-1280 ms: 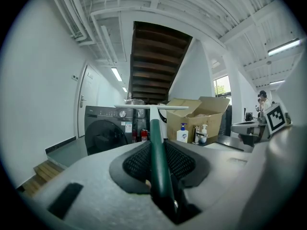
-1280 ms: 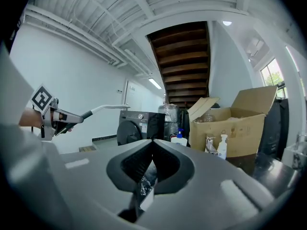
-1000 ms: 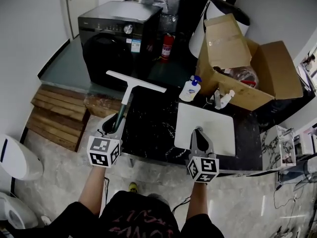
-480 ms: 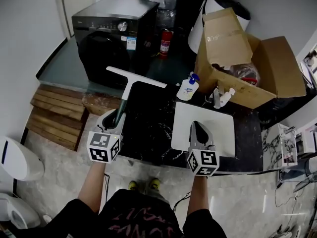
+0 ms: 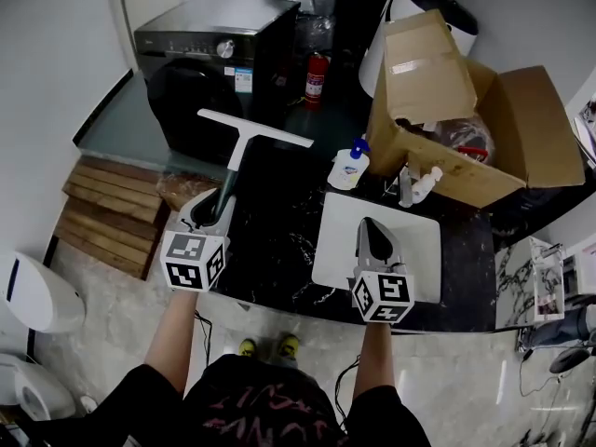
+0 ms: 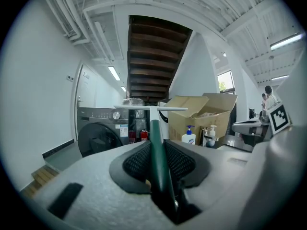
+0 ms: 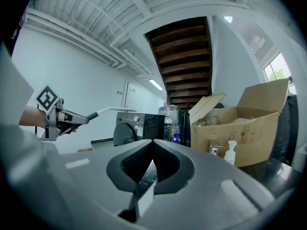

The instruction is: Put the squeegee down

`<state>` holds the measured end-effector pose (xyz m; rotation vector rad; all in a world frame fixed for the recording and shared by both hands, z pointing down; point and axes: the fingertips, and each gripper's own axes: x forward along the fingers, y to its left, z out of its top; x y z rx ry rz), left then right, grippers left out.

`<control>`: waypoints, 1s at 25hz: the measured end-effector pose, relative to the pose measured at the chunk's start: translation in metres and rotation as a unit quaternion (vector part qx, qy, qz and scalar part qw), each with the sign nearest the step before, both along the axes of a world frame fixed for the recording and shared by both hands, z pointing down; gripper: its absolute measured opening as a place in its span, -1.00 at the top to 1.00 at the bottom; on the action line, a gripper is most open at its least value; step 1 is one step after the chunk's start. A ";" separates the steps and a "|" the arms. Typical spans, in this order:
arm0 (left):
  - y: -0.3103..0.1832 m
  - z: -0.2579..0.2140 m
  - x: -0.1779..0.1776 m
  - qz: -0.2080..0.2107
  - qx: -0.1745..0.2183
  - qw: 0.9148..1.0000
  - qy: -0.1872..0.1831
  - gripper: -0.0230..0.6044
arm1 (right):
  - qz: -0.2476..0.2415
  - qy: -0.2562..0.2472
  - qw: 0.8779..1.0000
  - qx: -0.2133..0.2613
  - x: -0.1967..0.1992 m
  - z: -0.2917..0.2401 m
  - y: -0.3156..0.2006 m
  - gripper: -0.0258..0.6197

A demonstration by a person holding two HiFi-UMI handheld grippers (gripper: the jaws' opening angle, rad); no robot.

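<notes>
The squeegee has a white blade [image 5: 255, 128] and a dark green handle [image 5: 227, 192]. My left gripper [image 5: 210, 214] is shut on that handle and holds it nearly level over the left edge of the black counter [image 5: 279, 240]. In the left gripper view the handle [image 6: 156, 145] runs out between the pads to the blade [image 6: 150, 108]. My right gripper [image 5: 373, 238] hangs over a white board [image 5: 414, 250] on the counter, shut with nothing in it. Its fingertips [image 7: 152, 141] meet in the right gripper view, where the left gripper [image 7: 57, 119] and squeegee [image 7: 106, 110] show at left.
An open cardboard box [image 5: 466, 119] stands at the back right. A soap bottle [image 5: 350, 166] and a small spray bottle [image 5: 424, 184] stand before it. Beyond the counter are a black washing machine [image 5: 209, 54], a fire extinguisher [image 5: 317, 74] and wooden boards [image 5: 112, 217] on the floor.
Both grippers have moved forward over the counter, the right one further onto the white board. The squeegee has stayed in the left gripper.
</notes>
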<state>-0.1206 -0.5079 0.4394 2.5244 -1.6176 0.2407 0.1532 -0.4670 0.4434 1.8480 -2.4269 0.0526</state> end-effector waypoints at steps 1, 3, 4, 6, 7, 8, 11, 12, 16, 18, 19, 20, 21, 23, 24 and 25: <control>-0.002 0.002 0.002 -0.002 -0.003 1.000 0.002 0.60 | 0.000 -0.003 1.000 0.000 0.002 0.001 -0.001 0.89; -0.007 0.009 0.005 -0.007 -0.014 1.000 0.010 0.60 | -0.001 -0.007 1.000 -0.001 0.006 0.003 -0.003 0.89; -0.010 0.013 0.006 -0.009 -0.021 1.000 0.013 0.60 | -0.003 -0.007 1.000 -0.002 0.007 0.004 -0.004 0.89; -0.015 0.021 0.009 -0.009 -0.033 0.999 0.009 0.60 | -0.005 -0.005 1.000 -0.004 0.007 0.006 -0.004 0.89; -0.017 0.024 0.011 -0.008 -0.038 0.999 0.005 0.60 | -0.007 -0.004 1.000 -0.004 0.007 0.007 -0.004 0.89; -0.019 0.028 0.013 -0.007 -0.042 0.999 0.004 0.60 | -0.009 -0.003 1.000 -0.004 0.007 0.007 -0.005 0.89; -0.021 0.040 0.022 -0.001 -0.057 0.998 0.007 0.60 | -0.012 -0.003 1.000 -0.006 0.007 0.009 -0.004 0.89; -0.021 0.045 0.025 0.000 -0.063 0.998 0.007 0.60 | -0.012 -0.003 1.000 -0.006 0.008 0.010 -0.004 0.89; -0.018 0.067 0.037 0.007 -0.087 0.996 -0.003 0.60 | -0.009 -0.008 1.000 -0.009 0.013 0.014 -0.002 0.89; -0.017 0.079 0.041 0.009 -0.102 0.995 -0.008 0.60 | -0.007 -0.011 1.000 -0.012 0.016 0.016 -0.001 0.89; -0.016 0.085 0.043 0.010 -0.109 0.994 -0.010 0.60 | -0.005 -0.011 1.000 -0.014 0.018 0.018 0.000 0.89; -0.015 0.091 0.045 0.011 -0.116 0.993 -0.012 0.60 | -0.004 -0.011 1.000 -0.016 0.019 0.019 0.000 0.89; -0.014 0.096 0.046 0.012 -0.123 0.992 -0.014 0.60 | -0.003 -0.011 1.000 -0.018 0.020 0.020 0.001 0.89; -0.012 0.104 0.048 0.012 -0.132 0.991 -0.017 0.60 | -0.002 -0.011 1.000 -0.021 0.021 0.022 0.003 0.89; -0.011 0.108 0.049 0.011 -0.136 0.991 -0.019 0.60 | -0.001 -0.011 1.000 -0.023 0.022 0.023 0.003 0.89; -0.010 0.113 0.050 0.011 -0.139 0.990 -0.021 0.60 | 0.000 -0.011 1.000 -0.024 0.023 0.024 0.004 0.89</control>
